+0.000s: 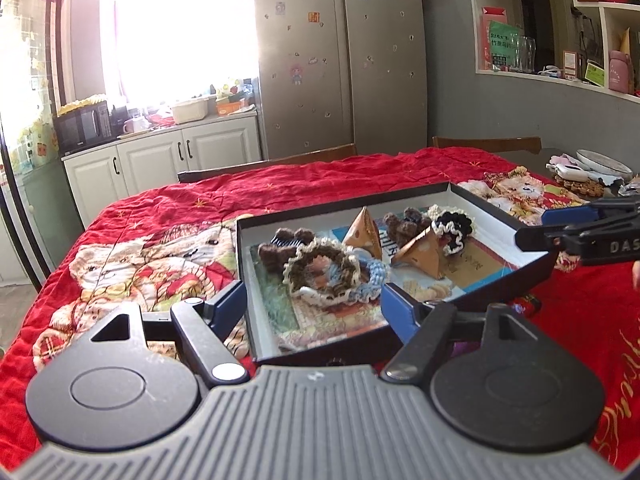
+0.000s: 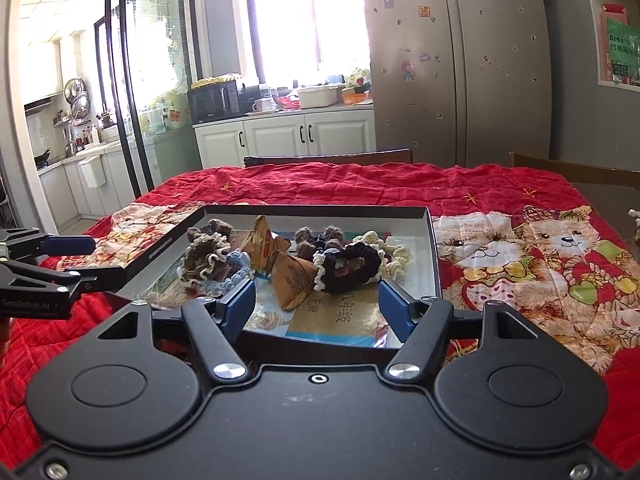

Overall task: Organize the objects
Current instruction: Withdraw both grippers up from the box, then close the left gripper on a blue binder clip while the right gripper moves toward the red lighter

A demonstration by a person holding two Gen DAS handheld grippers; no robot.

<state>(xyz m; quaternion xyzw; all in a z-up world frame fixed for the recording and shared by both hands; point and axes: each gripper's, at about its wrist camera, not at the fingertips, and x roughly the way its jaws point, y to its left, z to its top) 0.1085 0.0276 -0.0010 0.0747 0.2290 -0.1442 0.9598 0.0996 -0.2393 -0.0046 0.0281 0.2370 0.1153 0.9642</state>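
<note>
A shallow black box with a white inside (image 1: 486, 200) (image 2: 434, 256) lies on the red quilted cloth. It holds several crocheted scrunchies: a brown and cream one (image 1: 320, 270) (image 2: 204, 260), a light blue one (image 1: 374, 276) (image 2: 236, 274), a black and white one (image 1: 454, 228) (image 2: 352, 266) and a cream one (image 2: 396, 254). Two tan pyramid packets (image 1: 420, 254) (image 2: 292, 280) lie among them over booklets. My left gripper (image 1: 314, 308) is open and empty at the box's near left corner. My right gripper (image 2: 316, 306) is open and empty at the box's near edge.
The red teddy-bear cloth (image 2: 520, 248) covers the table. A plate (image 1: 604, 164), a woven coaster and small items sit at the table's far right. Chair backs (image 2: 328, 158) stand behind the table. A fridge (image 1: 340, 52) and cabinets lie beyond.
</note>
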